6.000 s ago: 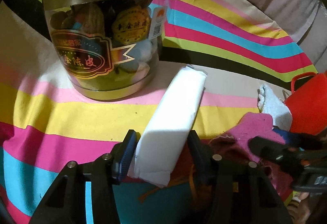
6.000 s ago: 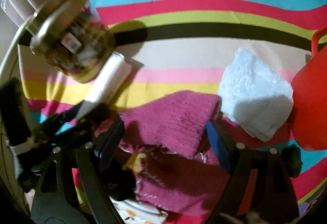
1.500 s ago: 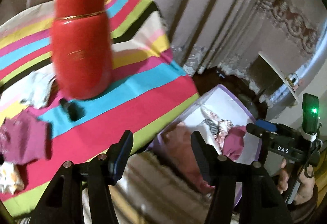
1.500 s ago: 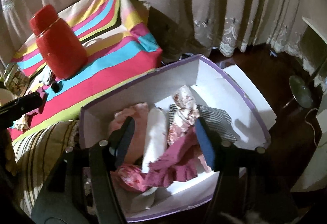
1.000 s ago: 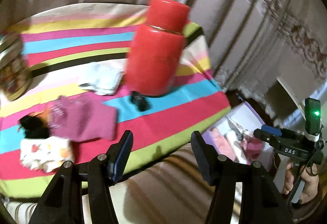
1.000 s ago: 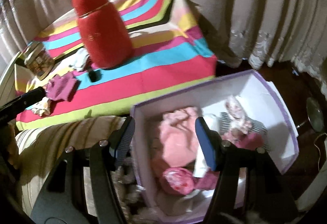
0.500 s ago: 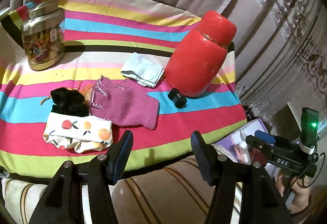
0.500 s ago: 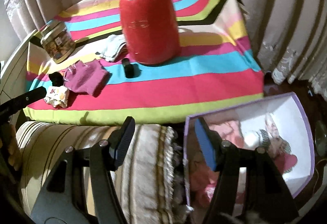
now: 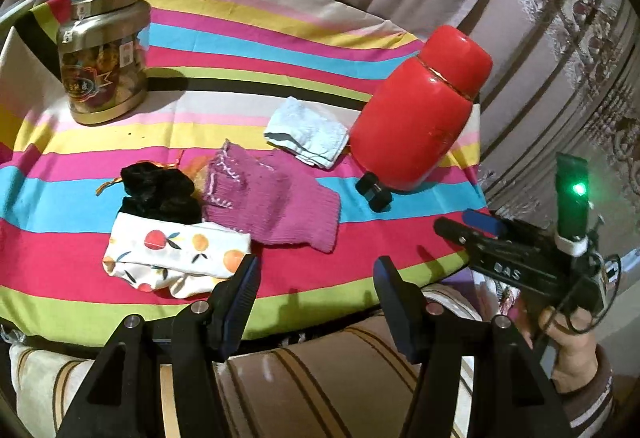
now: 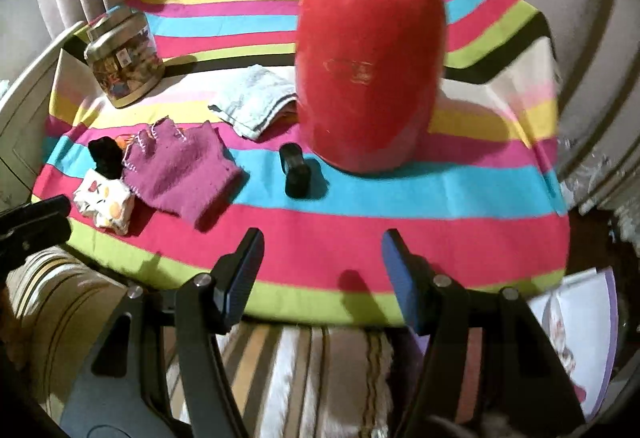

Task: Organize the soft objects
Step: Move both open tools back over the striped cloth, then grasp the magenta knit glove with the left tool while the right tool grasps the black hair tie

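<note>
Hovering with both the left tongs (image 9: 316, 280) and the right tongs (image 10: 320, 258) spread and empty, you risk knocking the red flask (image 10: 370, 50) if you reach past it for the magenta knit (image 9: 276, 198) lying mid-frame on the striped surface (image 9: 360, 262).

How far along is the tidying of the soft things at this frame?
Partly done: the box at lower right already holds some fabric. In hand: nothing; the left gripper and right gripper are both open and empty. Left on the striped cloth: the magenta knit piece, fruit-print cloth, black fuzzy item and pale blue towel.
</note>
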Demonstrator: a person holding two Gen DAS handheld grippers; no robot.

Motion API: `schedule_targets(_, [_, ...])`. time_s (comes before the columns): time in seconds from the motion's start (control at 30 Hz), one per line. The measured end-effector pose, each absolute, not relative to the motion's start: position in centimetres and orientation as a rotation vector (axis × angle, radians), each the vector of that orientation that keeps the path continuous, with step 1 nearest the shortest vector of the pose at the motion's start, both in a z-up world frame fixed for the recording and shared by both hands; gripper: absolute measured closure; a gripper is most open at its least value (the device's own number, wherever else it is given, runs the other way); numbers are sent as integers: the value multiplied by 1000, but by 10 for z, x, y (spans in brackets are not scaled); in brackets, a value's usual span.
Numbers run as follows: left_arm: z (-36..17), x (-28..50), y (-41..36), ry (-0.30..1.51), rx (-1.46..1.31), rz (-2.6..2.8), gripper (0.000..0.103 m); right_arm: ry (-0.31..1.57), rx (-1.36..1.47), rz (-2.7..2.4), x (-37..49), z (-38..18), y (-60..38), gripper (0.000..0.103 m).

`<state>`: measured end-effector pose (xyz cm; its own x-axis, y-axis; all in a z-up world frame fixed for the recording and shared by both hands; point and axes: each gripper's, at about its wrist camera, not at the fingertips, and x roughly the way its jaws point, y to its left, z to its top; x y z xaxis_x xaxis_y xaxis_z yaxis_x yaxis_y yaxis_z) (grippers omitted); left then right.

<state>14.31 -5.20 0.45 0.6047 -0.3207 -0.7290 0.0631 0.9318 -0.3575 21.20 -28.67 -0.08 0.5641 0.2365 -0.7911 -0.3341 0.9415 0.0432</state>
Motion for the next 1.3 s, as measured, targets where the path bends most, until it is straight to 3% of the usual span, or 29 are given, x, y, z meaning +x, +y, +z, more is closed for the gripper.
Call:
schedule_targets(0.33, [-2, 156, -44, 911, -286, -189, 43, 930, -112, 403, 254, -23, -259, 38])
schedule_targets(0.93, [-19, 173, -39, 957, -317, -191, 43, 978, -128, 410, 295, -51, -231, 51])
schedule_targets(1.07, [-22, 180, -42, 969, -309, -185, 43, 989, -143, 405, 300, -58, -226, 60])
schedule_targets(1.17, [-26, 187, -45, 984, -302, -183, 43, 992, -152, 410, 303, -63, -220, 75])
schedule_targets(1.3, [-30, 197, -55, 1000, -276, -184, 43, 981, -159, 411, 303, -65, -219, 77])
